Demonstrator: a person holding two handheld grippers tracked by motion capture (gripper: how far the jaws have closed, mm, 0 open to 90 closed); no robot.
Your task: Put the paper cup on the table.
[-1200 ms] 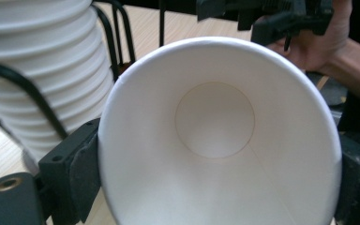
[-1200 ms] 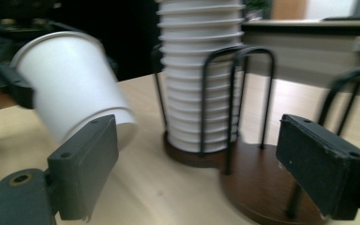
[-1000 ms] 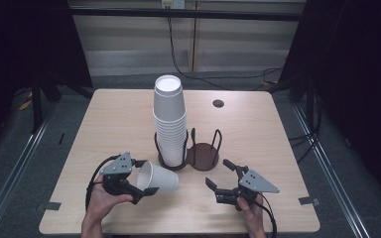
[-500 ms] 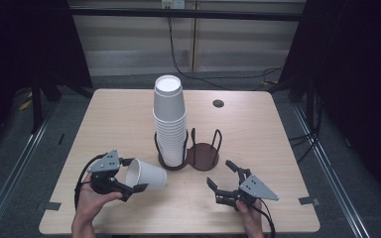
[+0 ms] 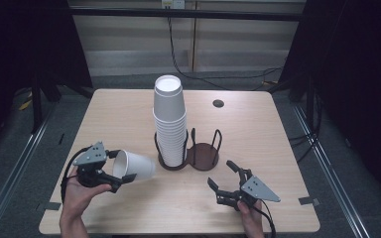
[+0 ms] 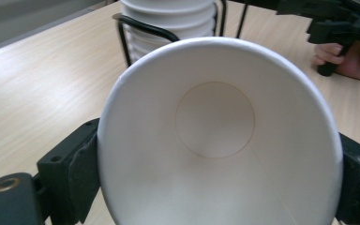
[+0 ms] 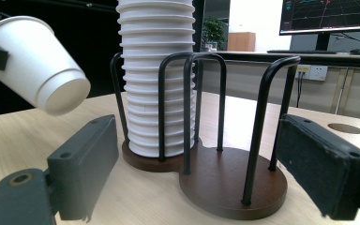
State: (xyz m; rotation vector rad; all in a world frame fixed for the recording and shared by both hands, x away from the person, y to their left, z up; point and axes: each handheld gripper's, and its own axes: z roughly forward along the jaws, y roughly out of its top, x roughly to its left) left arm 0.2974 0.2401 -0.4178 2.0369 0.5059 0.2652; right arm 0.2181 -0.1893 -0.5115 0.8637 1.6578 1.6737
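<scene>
Wooden table (image 5: 129,119) bears one cup stack (image 5: 169,124); left tongs (image 5: 110,177) grip one cup (image 5: 134,166), right tongs (image 5: 223,181) gape empty.

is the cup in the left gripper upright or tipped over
Tipped on its side. The paper cup, clamped in the left hand-held gripper, has its mouth toward that hand and its base toward the cup stack.

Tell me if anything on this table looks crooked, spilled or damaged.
Nothing is spilled or damaged. The one thing off upright is the single paper cup, tipped on its side in the left tool, base toward the holder. The stack of cups stands straight in its left ring.
</scene>
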